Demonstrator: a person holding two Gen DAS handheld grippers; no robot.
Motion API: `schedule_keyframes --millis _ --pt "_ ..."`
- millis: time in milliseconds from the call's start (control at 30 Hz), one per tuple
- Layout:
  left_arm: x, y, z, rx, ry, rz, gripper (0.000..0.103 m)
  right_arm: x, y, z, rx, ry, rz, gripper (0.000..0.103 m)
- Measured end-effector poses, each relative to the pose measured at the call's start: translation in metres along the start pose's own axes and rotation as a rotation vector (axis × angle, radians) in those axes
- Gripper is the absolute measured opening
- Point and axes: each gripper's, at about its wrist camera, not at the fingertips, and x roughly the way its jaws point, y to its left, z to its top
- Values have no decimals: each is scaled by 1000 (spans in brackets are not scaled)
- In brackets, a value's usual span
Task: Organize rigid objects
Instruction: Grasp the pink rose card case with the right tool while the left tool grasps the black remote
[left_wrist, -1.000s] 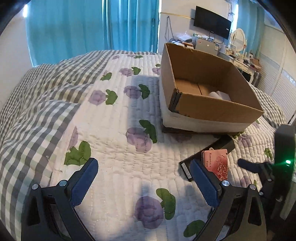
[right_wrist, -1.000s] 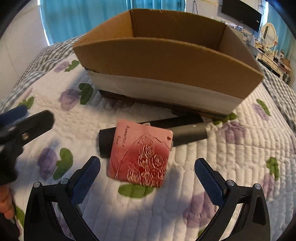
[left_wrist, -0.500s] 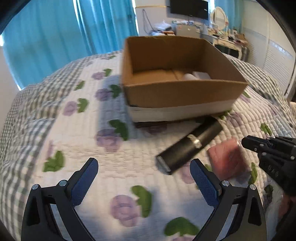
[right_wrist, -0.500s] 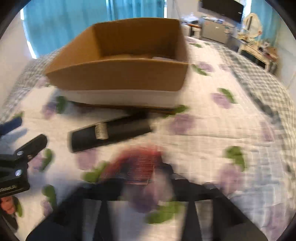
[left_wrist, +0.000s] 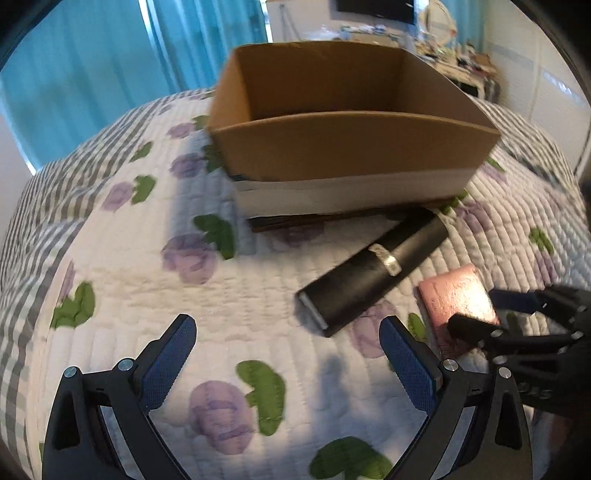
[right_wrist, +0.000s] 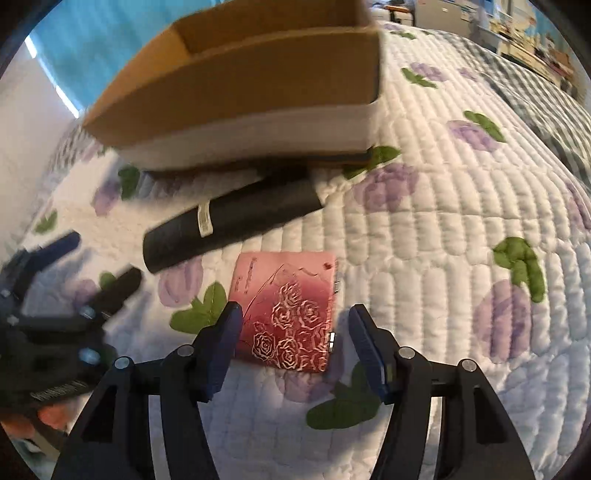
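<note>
While right tool (right_wrist: 295, 334) gapes, pink tin (right_wrist: 286, 310) lies between

Open quilted bed (left_wrist: 258, 332) lies directly ahead of the left tongs (left_wrist: 288, 354), with nothing between their spread fingers. Farther ahead and to their right, a black tube (left_wrist: 373, 275) lies slantwise, and beyond it a cardboard box (left_wrist: 347, 155) blocks the way, its top open. The right tongs (right_wrist: 295, 332) stand parted on either side of a flat pink card (right_wrist: 291, 306), with a gap on each side. To their right, the quilt is bare; to their left sit the left tongs.
</note>
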Motion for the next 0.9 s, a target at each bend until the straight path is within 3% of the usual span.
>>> schedule_keyframes --millis 167,233,300,400,567,633,700,833,900 --pt "-2 14 1 -60 -6 -25 101 19 -11 5 67 19 61 59" --pt "-5 15 1 -57 -15 -32 101 15 -9 3 56 11 63 49" --pt "-6 13 1 -49 -17 -35 101 4 -5 0 42 -12 48 28" --pt "-7 13 3 -42 -22 -37 101 -27 -3 -3 48 -100 119 13" --pt "-7 17 4 -60 -26 -24 101 -33 31 -3 -62 -109 189 11" --pt "-6 18 4 -64 -20 -22 101 -24 32 -1 -67 -105 151 11" --pt "-6 17 4 -57 -18 -22 101 -7 30 0 -62 -55 73 22" --pt "-2 5 8 -15 -7 -26 101 -20 17 -8 -36 -114 82 11" --pt "0 -9 13 36 -2 -32 101 -38 15 -5 -50 -172 16 10"
